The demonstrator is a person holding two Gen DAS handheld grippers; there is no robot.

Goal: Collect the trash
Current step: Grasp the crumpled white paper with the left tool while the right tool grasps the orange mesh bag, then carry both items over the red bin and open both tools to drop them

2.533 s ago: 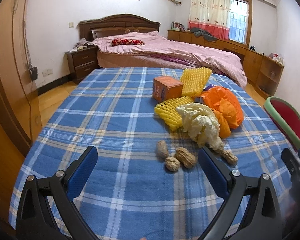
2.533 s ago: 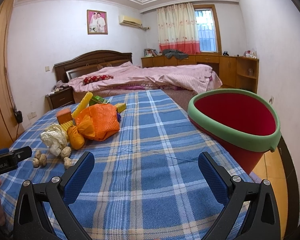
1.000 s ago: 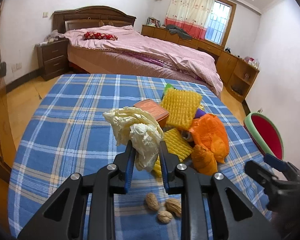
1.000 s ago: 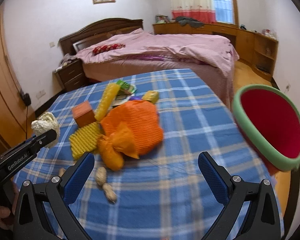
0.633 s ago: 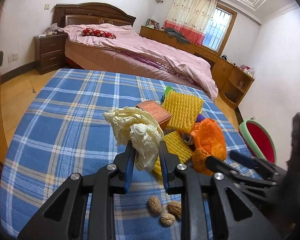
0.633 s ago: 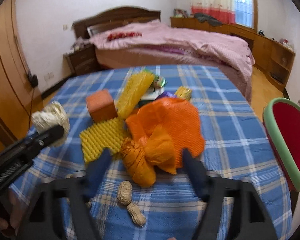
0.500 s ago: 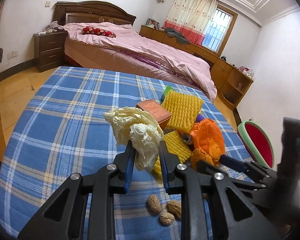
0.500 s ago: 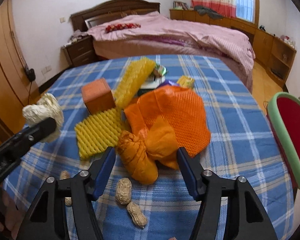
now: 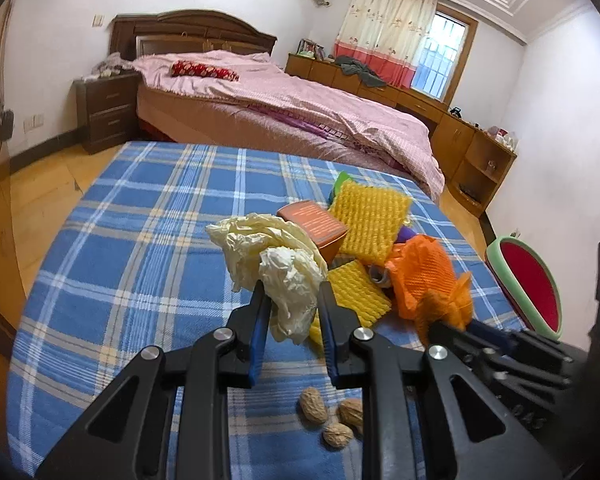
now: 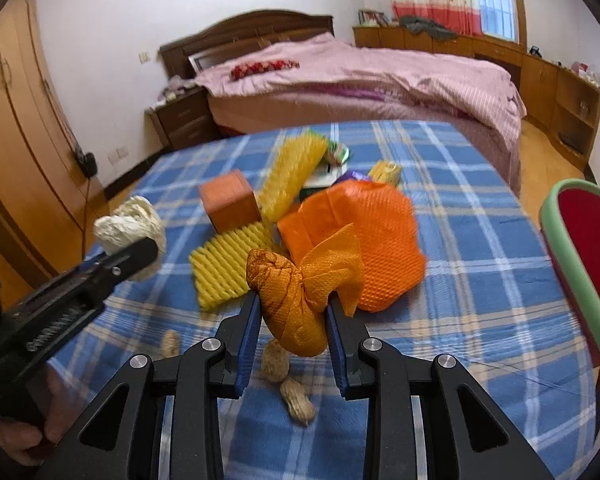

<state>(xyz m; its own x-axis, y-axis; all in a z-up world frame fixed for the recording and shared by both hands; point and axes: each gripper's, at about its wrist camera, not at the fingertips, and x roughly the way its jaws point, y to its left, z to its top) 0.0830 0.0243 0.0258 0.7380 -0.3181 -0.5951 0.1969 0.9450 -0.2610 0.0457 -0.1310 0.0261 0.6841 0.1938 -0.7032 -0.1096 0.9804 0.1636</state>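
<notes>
The left gripper (image 9: 290, 308) is clenching a crumpled cream wad of paper (image 9: 278, 264) and holding it lifted clear of the blue plaid tabletop (image 9: 140, 248), evidently so that it can be carried off while the other hand works. The right gripper (image 10: 292, 320) has just been closing, and its jaws are now pinching the knotted end of the orange mesh bag (image 10: 304, 288), the part narrow enough to grip. The rest of the pile, yellow foam netting (image 10: 228, 260) and an orange box (image 10: 228, 200), is lying mid-table; peanuts (image 10: 284, 376) are lying near the front edge. The red bin (image 10: 584, 248) is standing past the right edge, within reach for both loads.
</notes>
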